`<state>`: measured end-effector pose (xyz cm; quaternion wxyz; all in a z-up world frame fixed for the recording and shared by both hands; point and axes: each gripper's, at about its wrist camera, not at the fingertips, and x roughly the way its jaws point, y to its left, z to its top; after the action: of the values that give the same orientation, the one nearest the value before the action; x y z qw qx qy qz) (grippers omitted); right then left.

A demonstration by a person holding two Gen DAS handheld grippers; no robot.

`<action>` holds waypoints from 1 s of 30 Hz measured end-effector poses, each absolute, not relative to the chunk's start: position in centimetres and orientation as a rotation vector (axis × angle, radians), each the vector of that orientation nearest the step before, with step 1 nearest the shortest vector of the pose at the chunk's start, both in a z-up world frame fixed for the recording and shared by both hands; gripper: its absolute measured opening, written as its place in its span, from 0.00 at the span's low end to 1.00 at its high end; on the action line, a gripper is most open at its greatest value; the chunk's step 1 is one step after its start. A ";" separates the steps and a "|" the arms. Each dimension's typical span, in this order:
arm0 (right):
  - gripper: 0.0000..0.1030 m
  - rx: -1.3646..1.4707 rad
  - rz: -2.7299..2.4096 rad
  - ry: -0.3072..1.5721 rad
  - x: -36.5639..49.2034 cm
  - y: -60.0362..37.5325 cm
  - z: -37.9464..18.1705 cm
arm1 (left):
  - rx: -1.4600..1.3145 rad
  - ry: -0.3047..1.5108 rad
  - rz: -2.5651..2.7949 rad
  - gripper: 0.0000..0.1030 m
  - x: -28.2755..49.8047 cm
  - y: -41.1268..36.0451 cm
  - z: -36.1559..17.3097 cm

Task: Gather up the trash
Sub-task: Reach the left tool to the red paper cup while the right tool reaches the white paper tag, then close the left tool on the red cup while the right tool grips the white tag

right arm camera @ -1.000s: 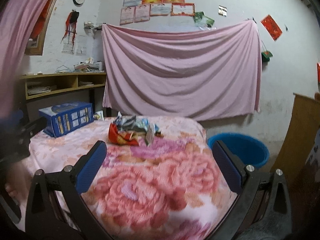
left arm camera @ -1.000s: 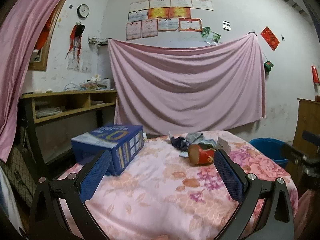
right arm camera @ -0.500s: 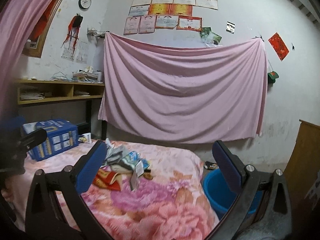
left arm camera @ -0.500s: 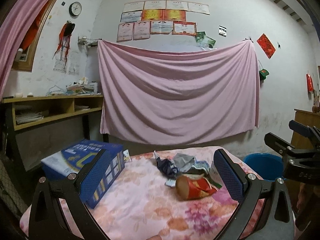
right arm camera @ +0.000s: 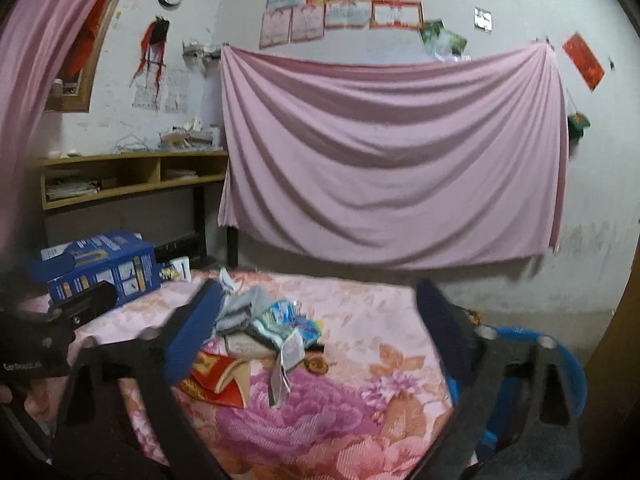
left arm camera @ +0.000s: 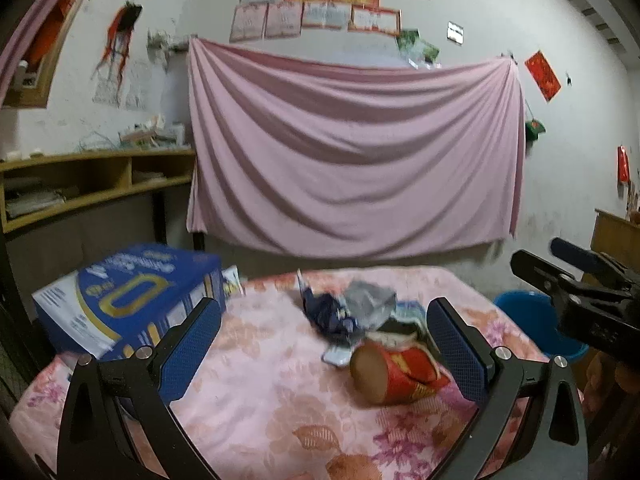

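Black hand-held gripper (left arm camera: 324,340), blue pads (left arm camera: 190,350)

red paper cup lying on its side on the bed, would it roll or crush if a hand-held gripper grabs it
The red paper cup lies on its side with its round base showing, so a push would probably roll it in a curve. Its mouth end already looks dented, so it likely crushes under a firm squeeze. It is probably light, and the soft floral bedspread may slow any rolling.

Ahead of me, a crushed red paper cup (left arm camera: 400,372) lies on its side beside crumpled wrappers (left arm camera: 352,312) on the floral-clothed surface (left arm camera: 260,400).
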<state>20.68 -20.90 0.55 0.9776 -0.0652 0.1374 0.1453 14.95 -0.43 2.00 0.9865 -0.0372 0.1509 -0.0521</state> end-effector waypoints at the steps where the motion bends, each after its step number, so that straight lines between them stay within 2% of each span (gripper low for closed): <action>1: 0.92 -0.135 0.303 0.319 21.2 -20.8 0.2 | -0.078 0.327 -0.108 0.98 15.4 -0.5 1.7; 5: 0.80 -0.110 0.330 0.409 22.3 -21.2 -0.6 | -0.096 0.412 -0.143 0.97 16.7 -0.8 0.9; 8: 0.73 -0.087 0.337 0.473 23.3 -21.7 -1.2 | -0.124 0.465 -0.184 0.90 17.4 -0.8 0.2; 11: 0.66 -0.074 0.348 0.520 24.1 -21.7 -1.7 | -0.155 0.518 -0.208 0.78 18.2 -0.8 -0.3; 12: 0.64 -0.073 0.352 0.533 24.3 -21.7 -1.9 | -0.168 0.541 -0.218 0.70 18.5 -0.8 -0.5; 14: 0.62 -0.074 0.365 0.564 24.8 -21.5 -2.2 | -0.187 0.580 -0.235 0.62 18.8 -0.9 -0.9; 16: 0.60 -0.076 0.385 0.586 25.1 -21.3 -2.4 | -0.196 0.614 -0.247 0.49 19.1 -1.2 -1.3; 18: 0.60 -0.078 0.402 0.597 25.2 -21.1 -2.6 | -0.192 0.634 -0.262 0.42 19.1 -1.5 -1.4; 26: 0.58 -0.126 0.418 0.656 25.9 -19.9 -3.4 | -0.212 0.688 -0.310 0.27 19.5 -2.1 -1.6; 28: 0.57 -0.135 0.423 0.681 26.2 -19.7 -3.7 | -0.212 0.694 -0.317 0.19 19.5 -2.3 -1.6; 30: 0.57 -0.145 0.433 0.715 26.6 -19.3 -4.2 | -0.213 0.703 -0.322 0.17 19.2 -2.3 -1.5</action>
<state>26.64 -19.33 -4.17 0.9113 -0.0703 0.3469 0.2102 19.23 -2.33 -1.51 0.9206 -0.1035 0.3421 -0.1570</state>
